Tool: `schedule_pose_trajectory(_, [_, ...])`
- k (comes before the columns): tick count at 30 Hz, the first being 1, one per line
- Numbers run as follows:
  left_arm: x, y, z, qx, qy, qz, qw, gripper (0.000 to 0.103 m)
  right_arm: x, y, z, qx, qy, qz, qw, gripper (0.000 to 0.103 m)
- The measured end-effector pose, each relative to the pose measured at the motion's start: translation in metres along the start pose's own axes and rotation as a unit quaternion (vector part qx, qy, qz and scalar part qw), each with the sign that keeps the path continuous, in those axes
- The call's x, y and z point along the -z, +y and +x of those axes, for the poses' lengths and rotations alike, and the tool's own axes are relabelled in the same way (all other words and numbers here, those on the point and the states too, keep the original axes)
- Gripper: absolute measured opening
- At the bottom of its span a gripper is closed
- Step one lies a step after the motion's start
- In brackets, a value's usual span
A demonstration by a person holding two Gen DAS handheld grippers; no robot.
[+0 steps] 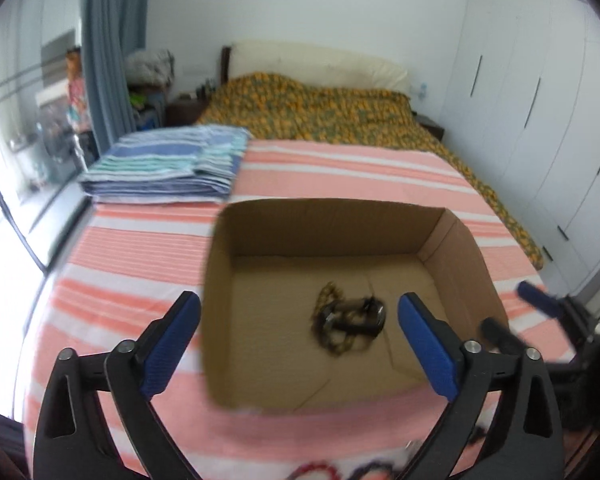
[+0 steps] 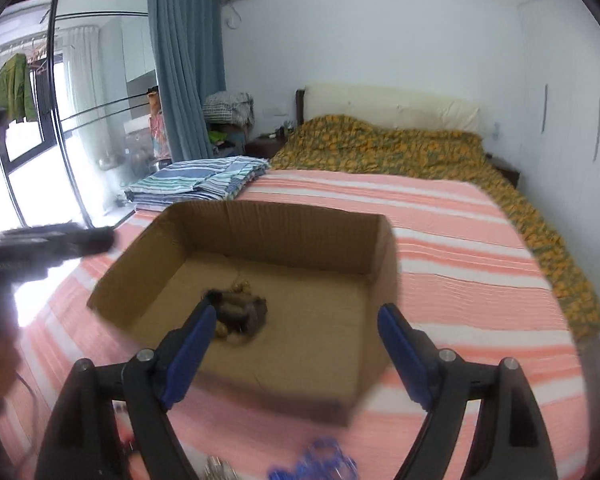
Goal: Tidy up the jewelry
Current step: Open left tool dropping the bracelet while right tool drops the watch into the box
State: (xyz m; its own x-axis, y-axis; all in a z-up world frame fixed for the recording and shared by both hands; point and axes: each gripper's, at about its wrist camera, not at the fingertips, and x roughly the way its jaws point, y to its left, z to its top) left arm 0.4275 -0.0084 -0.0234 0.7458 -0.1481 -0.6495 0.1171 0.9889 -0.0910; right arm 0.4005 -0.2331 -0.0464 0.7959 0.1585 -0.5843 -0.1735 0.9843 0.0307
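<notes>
An open cardboard box sits on the striped bedspread; it also shows in the right wrist view. A tangle of dark and gold bead jewelry lies on its floor, seen too in the right wrist view. My left gripper is open and empty above the box's near edge. My right gripper is open and empty above the box's near right side. A blue bead piece and something silvery lie blurred on the bed below it. Red beads lie at the bottom edge.
A folded blue striped cloth stack lies at the bed's far left. A yellow patterned quilt covers the head of the bed. White wardrobes stand to the right, glass doors to the left.
</notes>
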Motion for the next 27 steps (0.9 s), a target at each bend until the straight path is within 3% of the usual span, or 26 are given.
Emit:
schedule_pose_trajectory(6, [0.063,0.035,-0.073,-0.044,-0.022,0.038,0.9981,0.101,0.065,-0.007,-0.060,0.041,0.032,-0.009,0.999,0.085])
schedule_pose_trajectory(12, [0.119,0.060,-0.143,-0.077,0.001,0.072,0.9944,0.102,0.132,-0.017,-0.109,0.087,0.090,0.004,0.992,0.085])
schedule_pose_trajectory(16, [0.136,0.060,-0.169,-0.103,0.047,0.098,0.9886,0.102,0.162,-0.020,-0.118,0.112,0.107,0.011,0.988,0.085])
schedule_pose_trajectory(20, [0.155,0.048,-0.164,-0.105,0.058,0.106,0.9870,0.103,0.172,-0.021,-0.108,0.121,0.117,0.027,0.985,0.085])
schedule_pose_trajectory(24, [0.181,0.048,-0.107,-0.086,0.093,0.077,0.9890,0.102,0.178,-0.023,-0.095,0.123,0.125,0.036,0.984,0.085])
schedule_pose_trajectory(27, [0.188,0.052,-0.075,-0.086,0.093,0.049,0.9907,0.102,0.178,-0.027,-0.085,0.129,0.135,0.043,0.981,0.085])
